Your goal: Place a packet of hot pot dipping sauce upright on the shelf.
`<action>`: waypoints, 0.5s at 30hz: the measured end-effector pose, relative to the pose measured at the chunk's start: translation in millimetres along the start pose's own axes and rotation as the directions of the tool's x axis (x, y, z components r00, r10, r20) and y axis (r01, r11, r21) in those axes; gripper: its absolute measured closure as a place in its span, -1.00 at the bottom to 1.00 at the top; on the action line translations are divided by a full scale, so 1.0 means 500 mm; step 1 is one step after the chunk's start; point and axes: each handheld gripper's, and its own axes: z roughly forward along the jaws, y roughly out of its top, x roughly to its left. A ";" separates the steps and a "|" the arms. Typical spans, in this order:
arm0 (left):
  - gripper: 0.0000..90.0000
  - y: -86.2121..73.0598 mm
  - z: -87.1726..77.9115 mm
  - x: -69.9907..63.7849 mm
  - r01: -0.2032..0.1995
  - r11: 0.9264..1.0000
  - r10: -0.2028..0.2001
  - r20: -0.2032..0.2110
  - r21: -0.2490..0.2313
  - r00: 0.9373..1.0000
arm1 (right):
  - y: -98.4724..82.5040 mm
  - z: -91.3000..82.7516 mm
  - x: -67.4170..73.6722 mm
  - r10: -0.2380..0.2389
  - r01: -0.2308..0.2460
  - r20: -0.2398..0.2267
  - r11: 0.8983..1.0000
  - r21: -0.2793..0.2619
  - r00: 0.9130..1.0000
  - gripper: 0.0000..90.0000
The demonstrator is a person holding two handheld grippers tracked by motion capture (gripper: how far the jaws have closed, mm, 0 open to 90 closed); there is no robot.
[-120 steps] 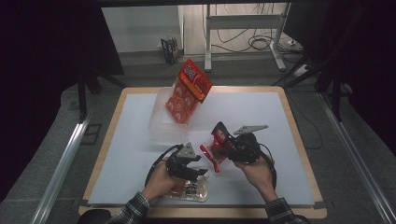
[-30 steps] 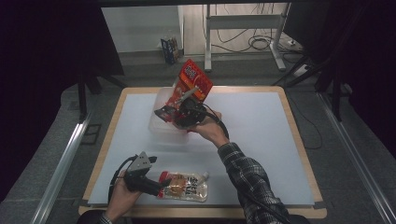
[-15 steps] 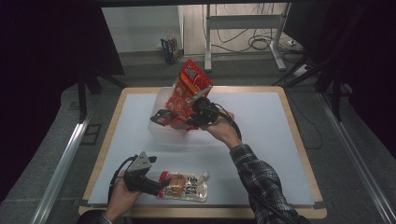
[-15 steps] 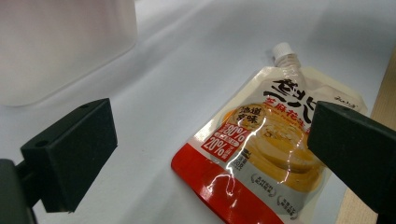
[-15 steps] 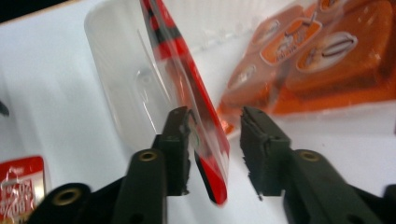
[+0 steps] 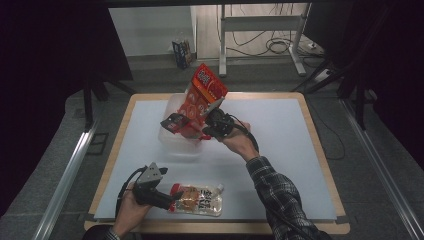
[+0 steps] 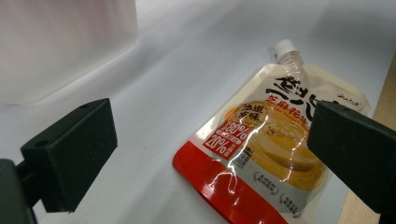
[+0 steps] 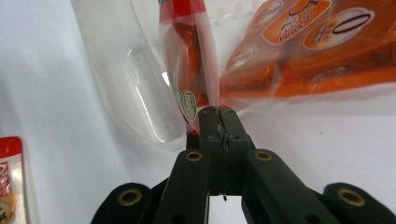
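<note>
A: The right gripper (image 6: 202,131), near the middle of the high view, has just been closing its jaws; in the right gripper view (image 8: 218,116) they are pressed together on the edge of a small red packet (image 8: 189,70).

B: And the left gripper (image 6: 172,200)?

A: Lower left, jaws spread wide, nothing between them.

B: Largest things first?

A: The white table mat (image 6: 280,145), then the clear plastic tub (image 6: 175,142) upper centre, with a tall orange snack bag (image 6: 202,97) standing in it, its base hidden behind the wall.

B: The packet?

A: At the tub's rim (image 6: 175,121), print too small to read. A spouted pouch (image 6: 200,199) lies flat at lower centre, just beside the left gripper; in the left gripper view (image 7: 261,149) the right jaw cuts off its side.
</note>
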 end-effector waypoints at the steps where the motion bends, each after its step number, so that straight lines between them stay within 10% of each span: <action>1: -0.97 0.000 0.000 0.000 -0.001 1.000 0.001 -0.001 0.002 1.000 | 0.002 0.003 0.000 -0.005 0.005 0.003 1.000 -0.001 1.000 0.97; 15: -0.97 -0.001 0.000 0.002 0.012 1.000 -0.012 -0.002 -0.002 1.000 | 0.017 0.057 0.009 0.001 -0.001 -0.009 1.000 0.012 1.000 0.96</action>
